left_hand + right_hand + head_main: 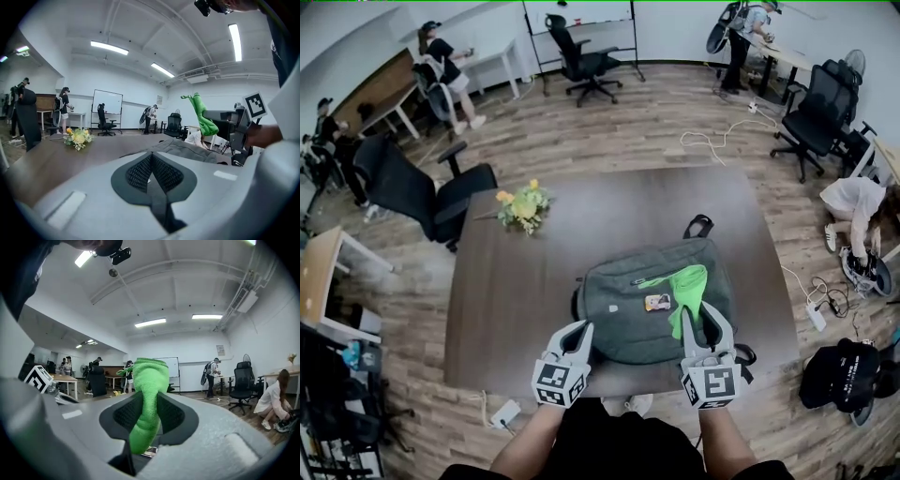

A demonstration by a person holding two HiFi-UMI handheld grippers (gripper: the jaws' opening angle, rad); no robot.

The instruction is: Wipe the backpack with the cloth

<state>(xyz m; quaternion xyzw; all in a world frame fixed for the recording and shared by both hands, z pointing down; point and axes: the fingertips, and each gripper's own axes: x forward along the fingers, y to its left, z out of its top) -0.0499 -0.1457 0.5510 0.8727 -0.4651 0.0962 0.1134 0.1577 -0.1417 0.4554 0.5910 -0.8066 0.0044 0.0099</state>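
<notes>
Holding both grippers over near edge of table (516, 309), forearms entering from bottom of head view. Running left gripper (578, 330) fully closed: jaws meeting tip to tip in left gripper view (151, 157), gripping nothing. Parking it at near-left edge of backpack (628, 323); not resolving whether touching. Pinching green cloth (689, 281) in right gripper (701, 317): jaws parted only by cloth thickness, clamping it on both sides in right gripper view (145, 416). Seeing cloth (147, 380) sticking up out of jaws there, and extending forward from jaws over right half of backpack in head view. Catching same cloth (202, 115) in left gripper view, showing above backpack (187, 150). Noting backpack as grey, lying flat on near-right part of dark brown table, top handle pointing away. Spotting small card (657, 302) on backpack, just left of cloth.

Further out: seeing flowers (523, 204) on far-left part of table, well apart from backpack. Noting black office chair (422, 192) beyond left table corner. Seeing black bag (848, 375) on floor at right, person (858, 211) crouching beyond it. Making out whiteboard (581, 11) at far wall, more people standing at desks around it.
</notes>
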